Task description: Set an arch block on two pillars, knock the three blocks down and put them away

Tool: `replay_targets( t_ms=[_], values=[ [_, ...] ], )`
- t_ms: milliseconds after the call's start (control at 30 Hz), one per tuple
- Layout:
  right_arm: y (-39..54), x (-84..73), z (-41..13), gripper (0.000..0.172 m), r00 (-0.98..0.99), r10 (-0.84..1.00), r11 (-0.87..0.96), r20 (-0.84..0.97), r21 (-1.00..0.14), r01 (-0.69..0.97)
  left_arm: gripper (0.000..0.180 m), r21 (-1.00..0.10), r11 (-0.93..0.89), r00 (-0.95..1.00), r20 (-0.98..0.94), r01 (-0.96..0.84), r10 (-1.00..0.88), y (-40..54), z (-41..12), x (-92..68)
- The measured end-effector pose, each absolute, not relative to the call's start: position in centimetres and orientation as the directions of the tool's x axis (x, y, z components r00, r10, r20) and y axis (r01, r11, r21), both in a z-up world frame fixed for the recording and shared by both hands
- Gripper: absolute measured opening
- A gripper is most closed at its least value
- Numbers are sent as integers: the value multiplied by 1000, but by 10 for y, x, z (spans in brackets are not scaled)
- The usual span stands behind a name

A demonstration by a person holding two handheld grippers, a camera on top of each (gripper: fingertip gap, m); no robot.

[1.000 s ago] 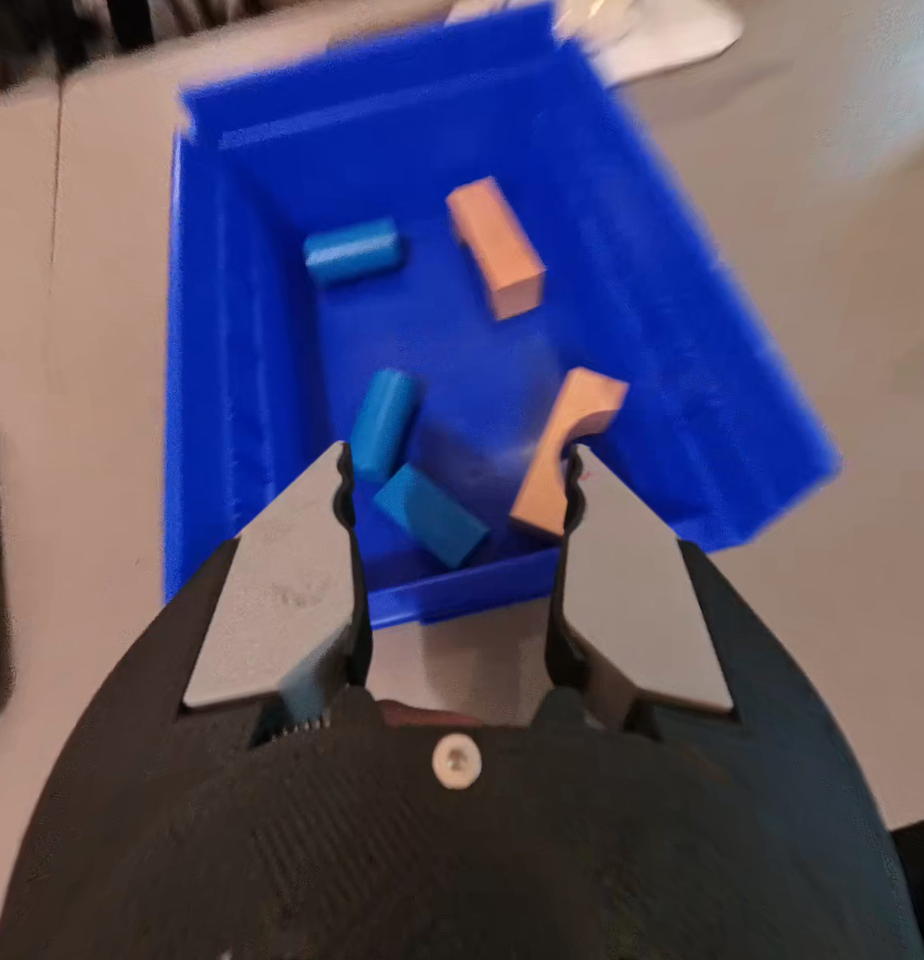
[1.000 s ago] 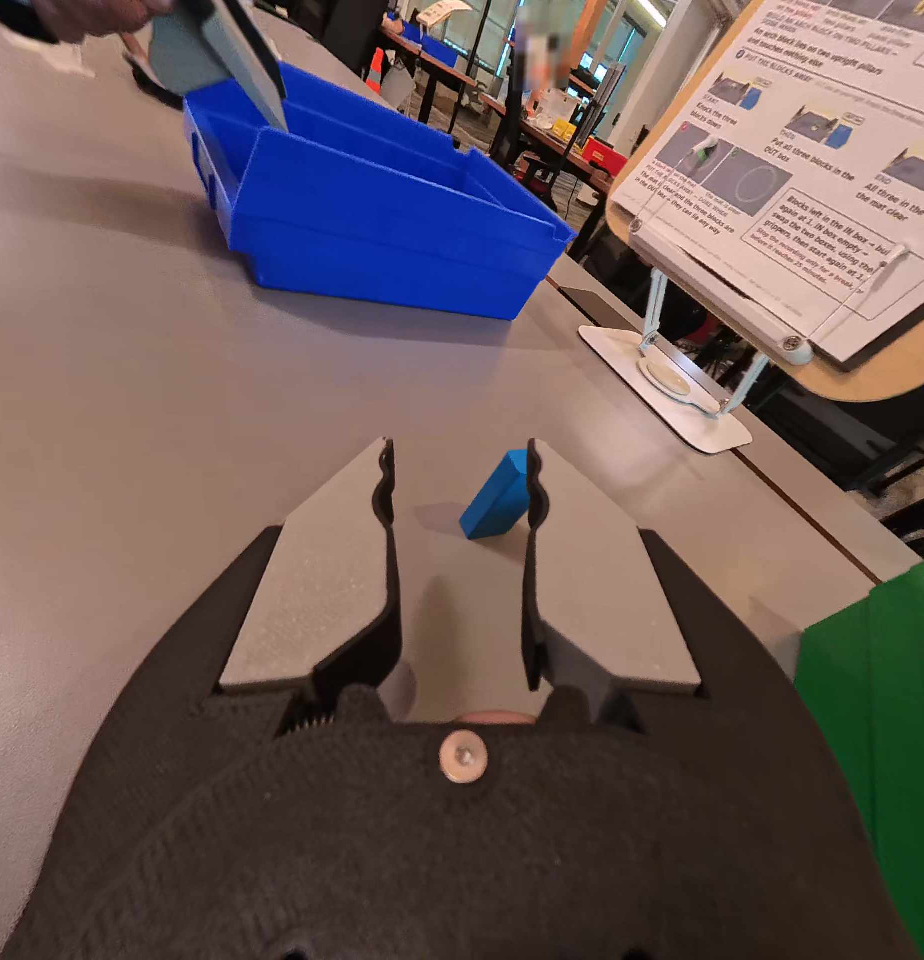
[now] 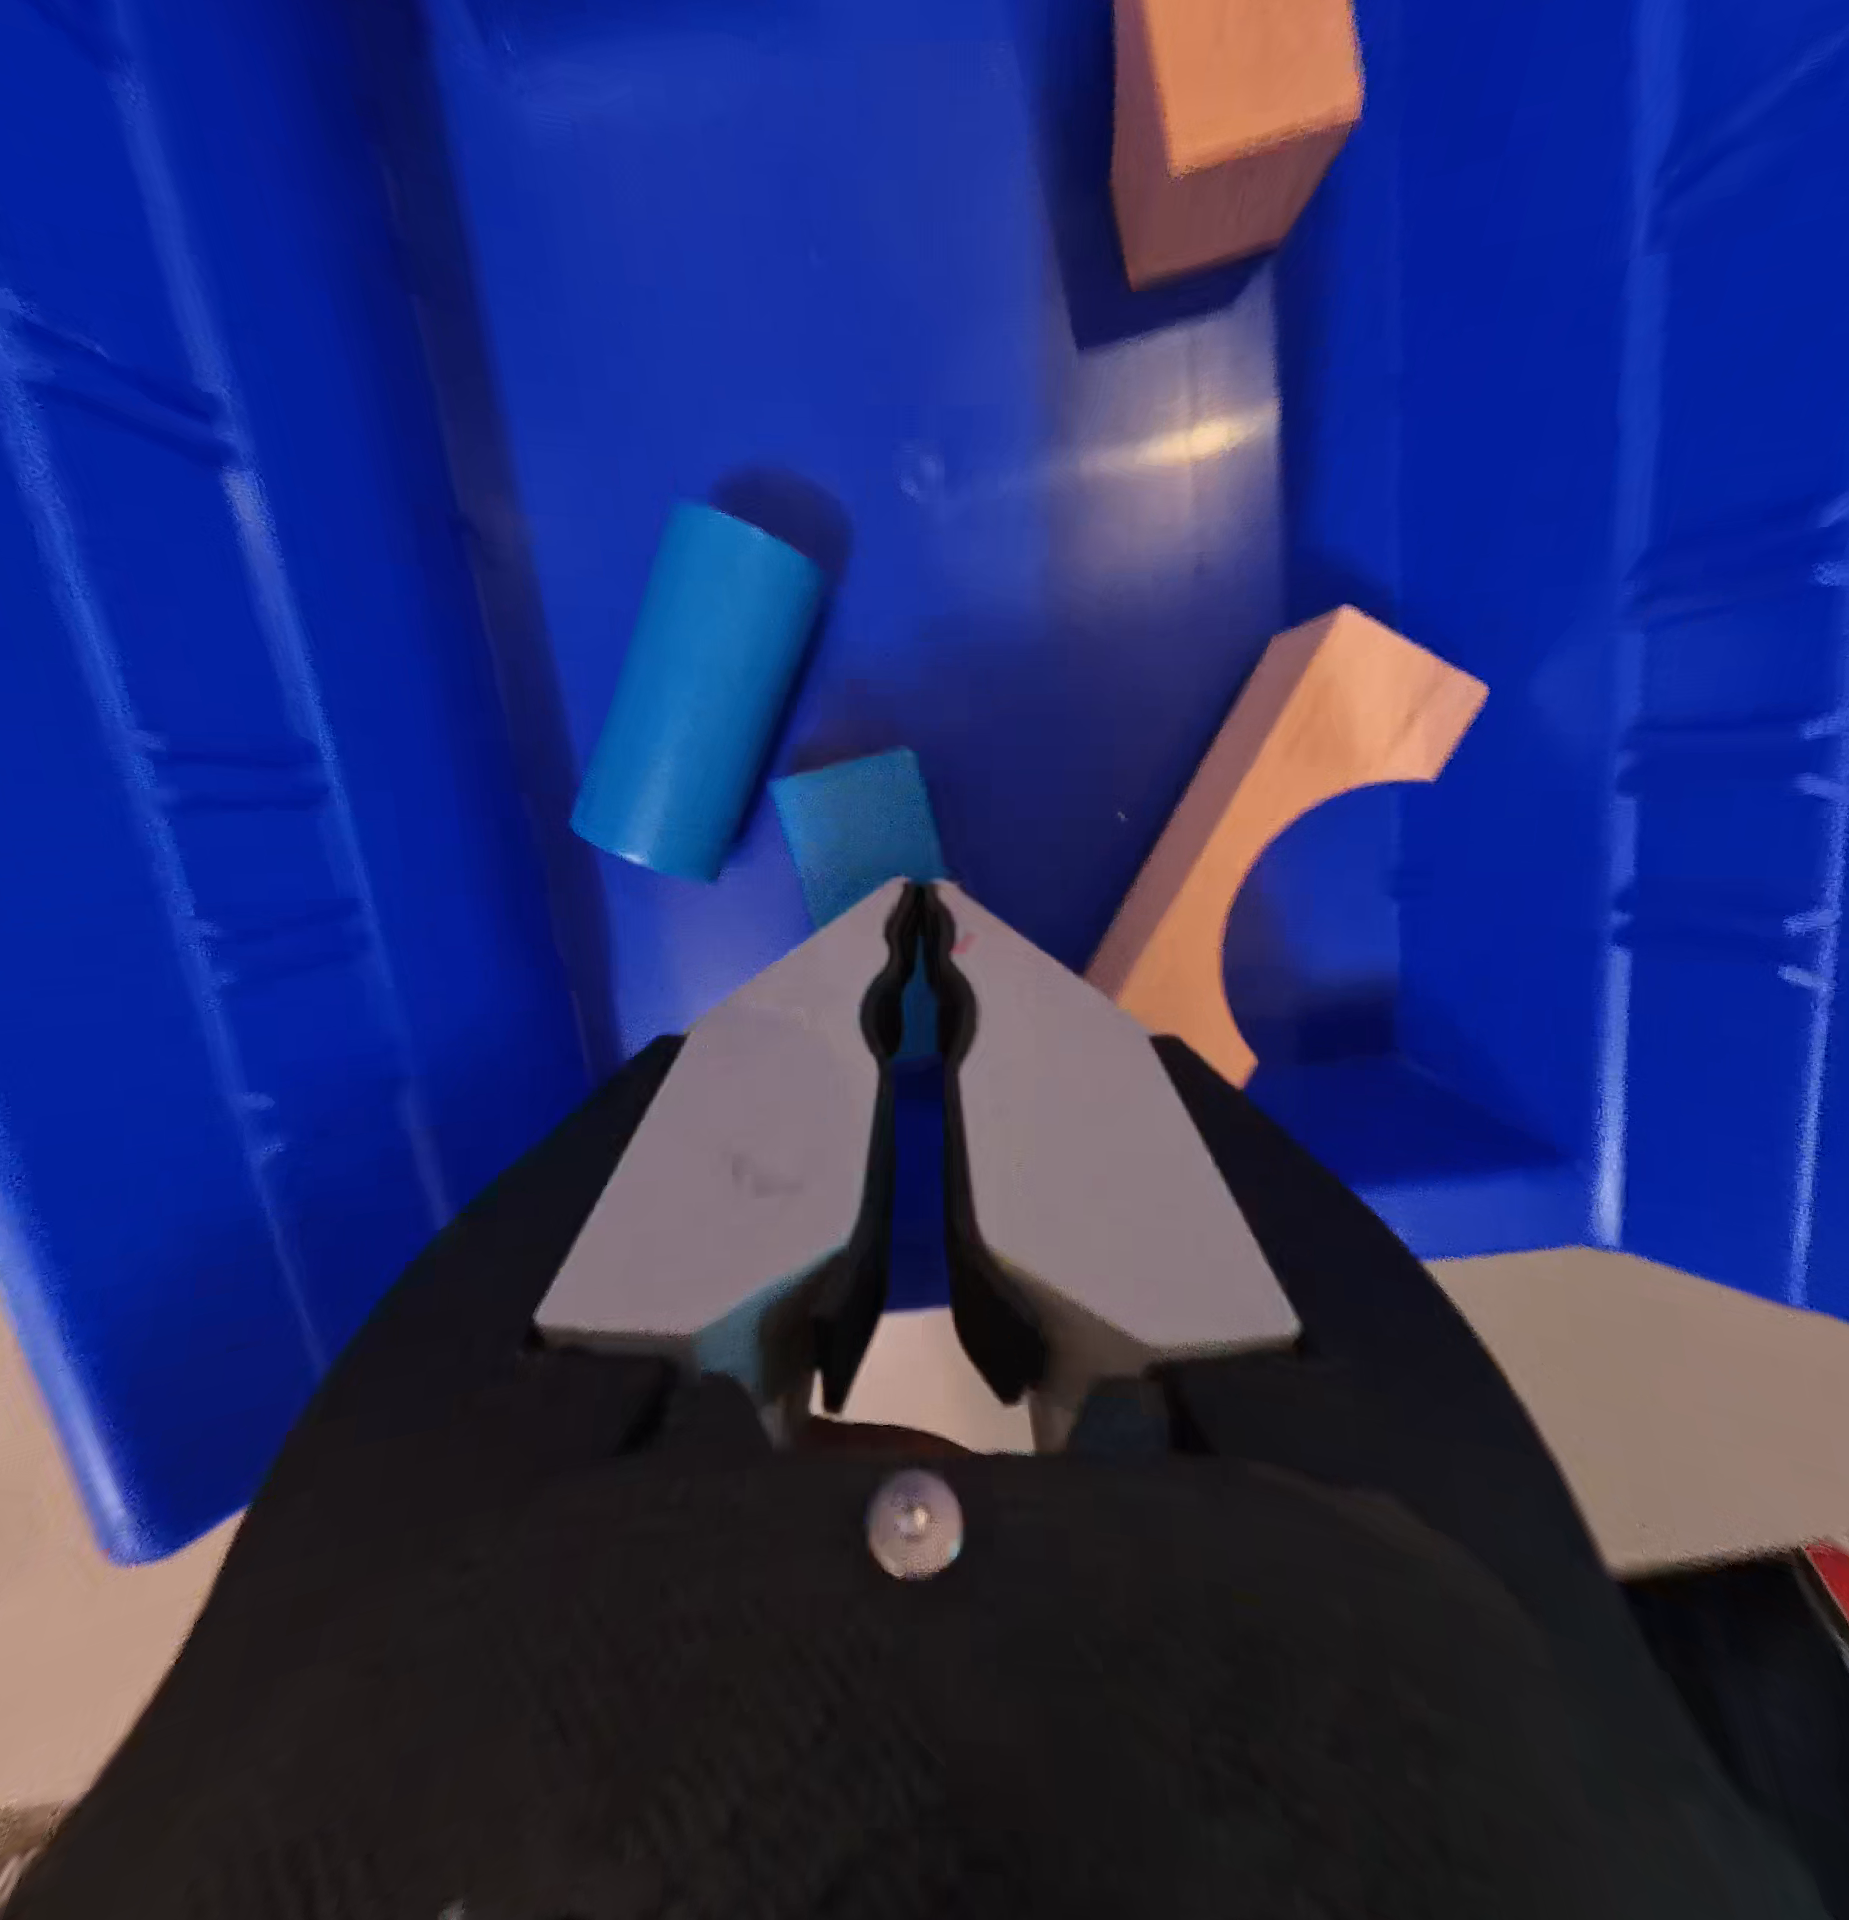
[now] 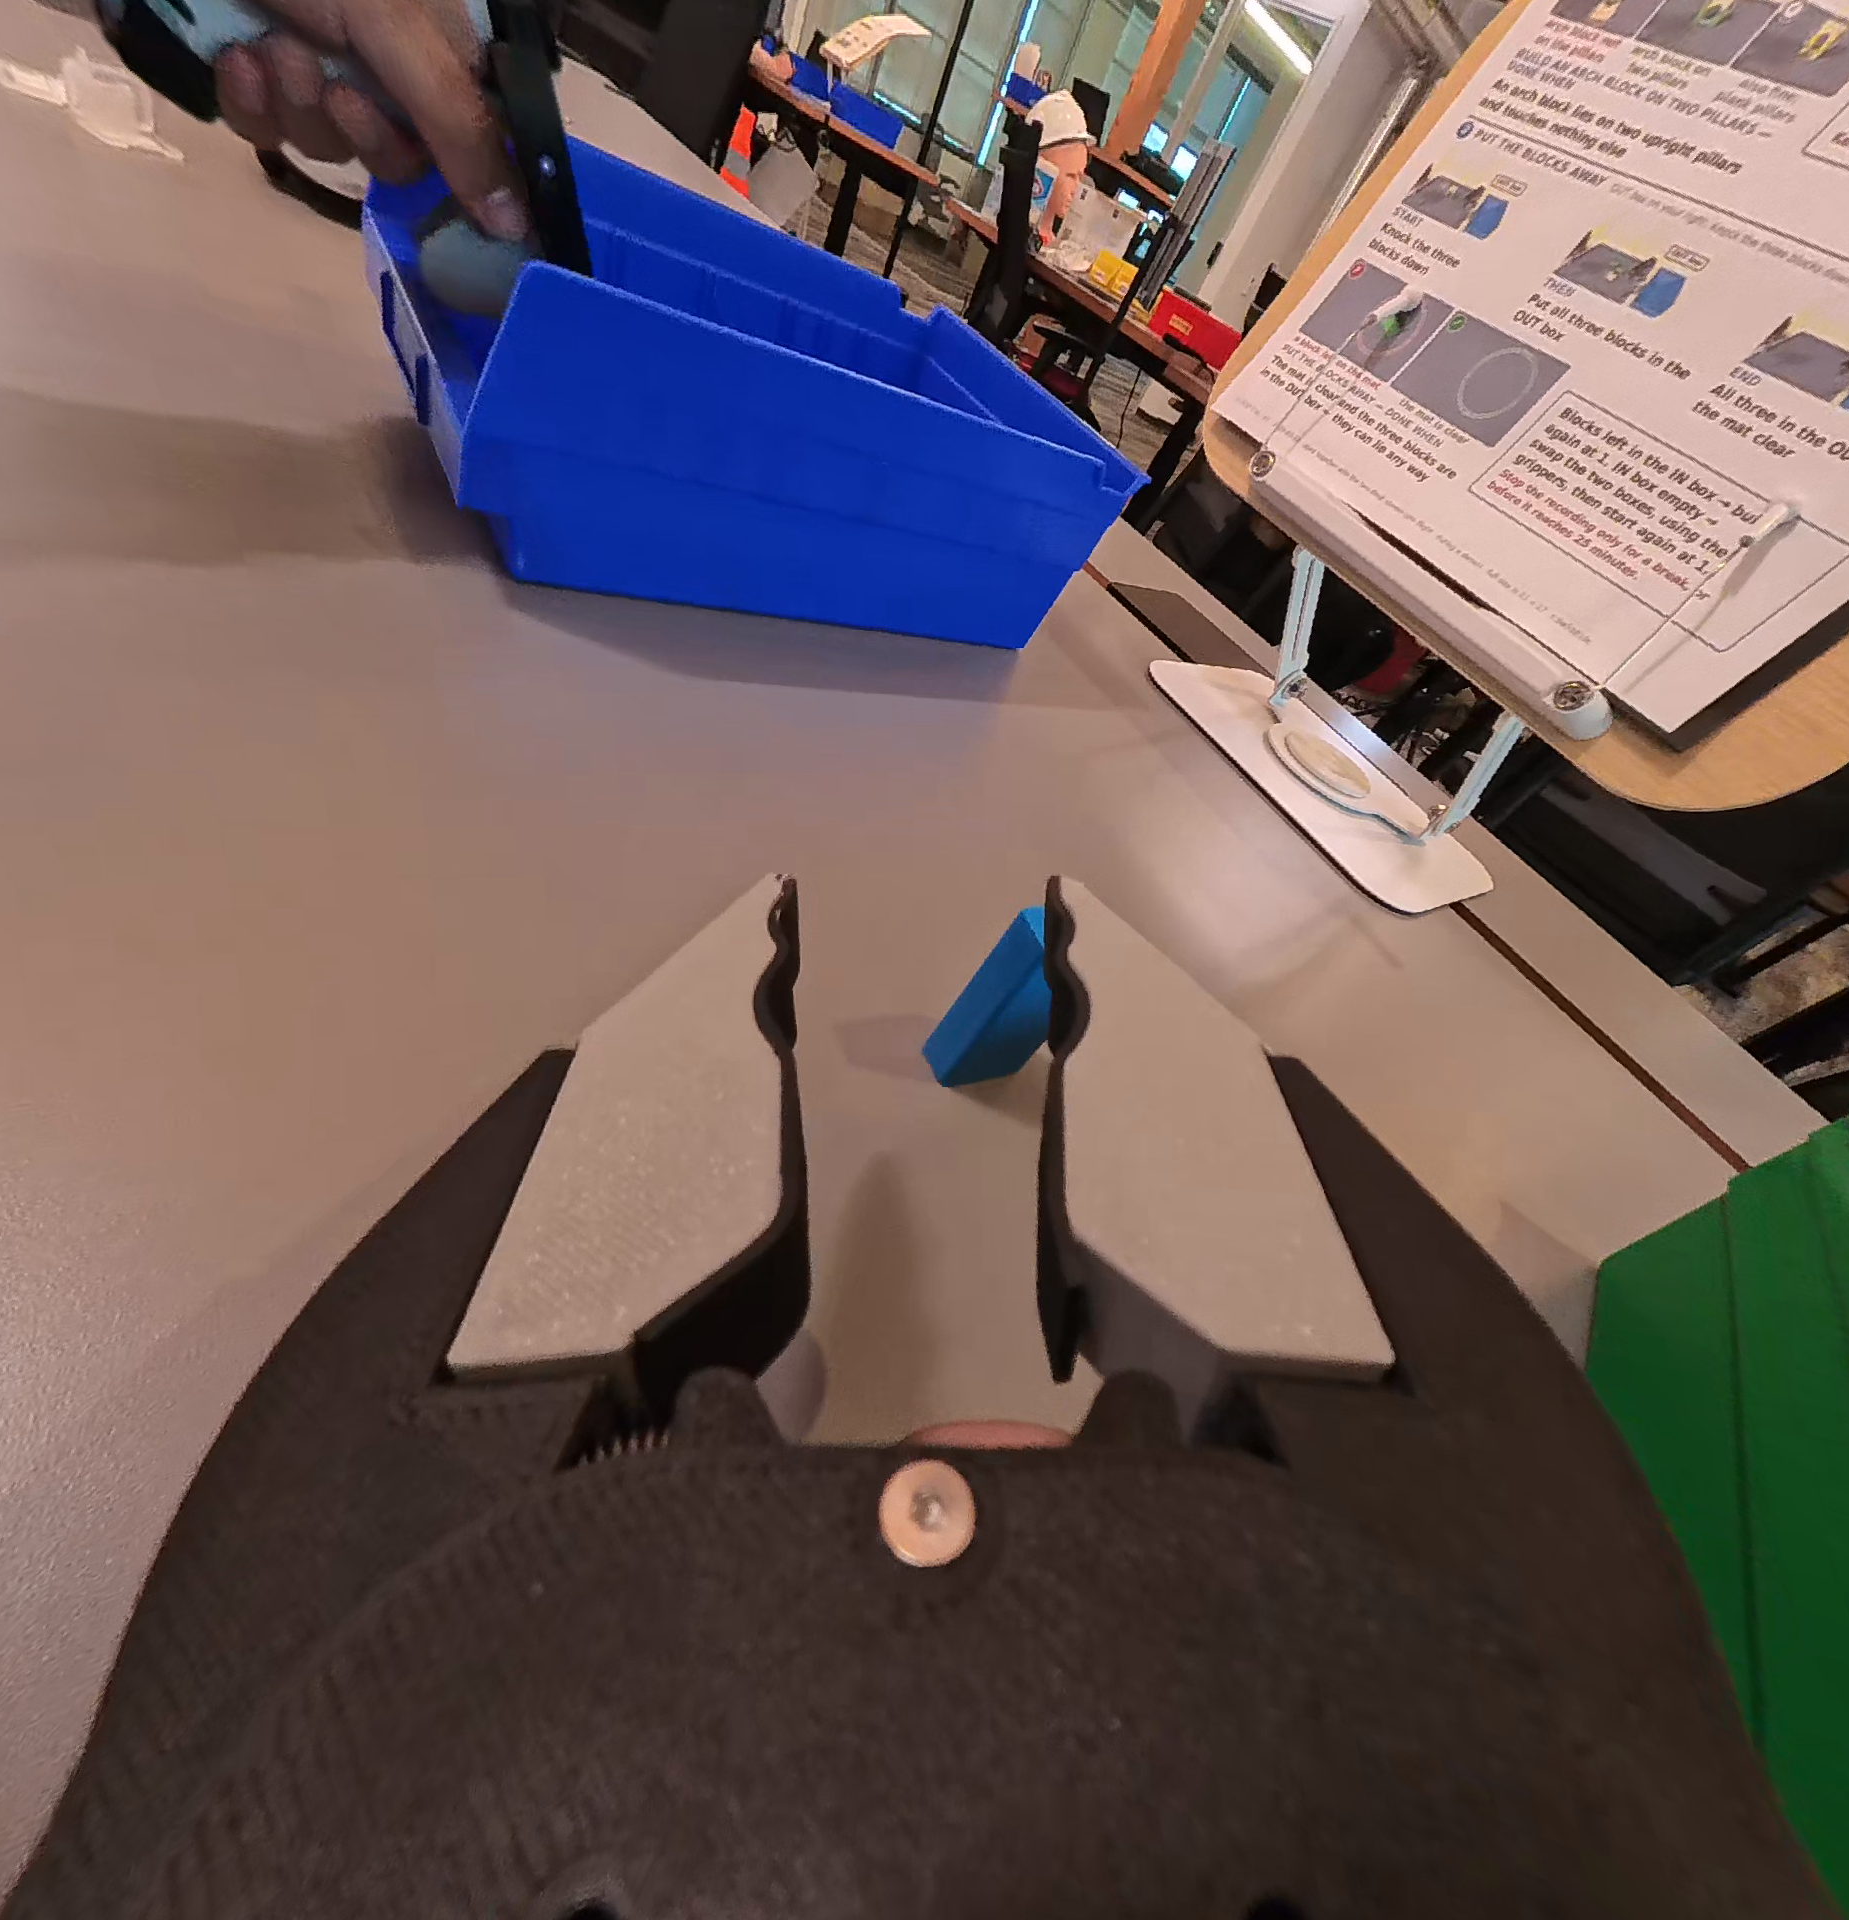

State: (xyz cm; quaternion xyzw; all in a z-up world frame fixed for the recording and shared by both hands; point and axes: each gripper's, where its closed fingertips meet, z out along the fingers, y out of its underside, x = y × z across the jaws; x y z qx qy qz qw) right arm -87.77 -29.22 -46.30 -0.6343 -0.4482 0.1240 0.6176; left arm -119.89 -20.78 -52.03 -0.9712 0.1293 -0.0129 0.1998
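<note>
In the left wrist view my left gripper (image 3: 920, 894) is down inside the blue bin (image 3: 276, 623) with its fingertips closed together. A blue rectangular block (image 3: 858, 821) lies on the bin floor just past and under the tips. A blue cylinder (image 3: 696, 691) lies to its left, a wooden arch block (image 3: 1284, 821) to its right, and a wooden rectangular block (image 3: 1232, 135) farther back. In the right wrist view my right gripper (image 4: 915, 904) is open low over the grey table (image 4: 276, 935). A blue block (image 4: 987, 1008) lies between its fingers, close to the right finger.
In the right wrist view the blue bin (image 4: 774, 488) stands at the back left, with a person's hand (image 4: 380, 83) holding the left gripper in it. An instruction board on a white stand (image 4: 1325, 779) is at the right. A green bin (image 4: 1751, 1455) is at the near right. There is about 35 centimetres between the tips of the two grippers.
My left gripper has dropped from above the bin's near edge down into the bin and gone from wide open to shut. My right gripper has barely moved and narrowed slightly.
</note>
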Motion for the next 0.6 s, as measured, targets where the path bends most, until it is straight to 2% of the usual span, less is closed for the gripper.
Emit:
replay_targets(
  t_ms=[167, 300, 400, 500, 600],
  values=[
    [-291, -878, -465, 45, 567, 725, 156, 391, -895, 418, 0, -501, -845, 973, 26, -187, -231, -195, -521, -1207],
    [-290, -879, -467, 44, 562, 724, 155, 400, -889, 432, 0, -476, -870, 971, 115, -130, -208, -200, -520, -1207],
    [-290, -879, -469, 44, 558, 722, 155, 408, -882, 445, 30, -444, -885, 972, 104, -142, -209, -207, -517, -1206],
    [-290, -879, -470, 44, 558, 721, 155, 411, -880, 448, 33, -437, -877, 973, 18, -200, -231, -209, -519, -1209],
    [-290, -879, -470, 44, 559, 721, 155, 410, -881, 447, 36, -434, -881, 973, 44, -187, -228, -207, -520, -1202]
  ],
)
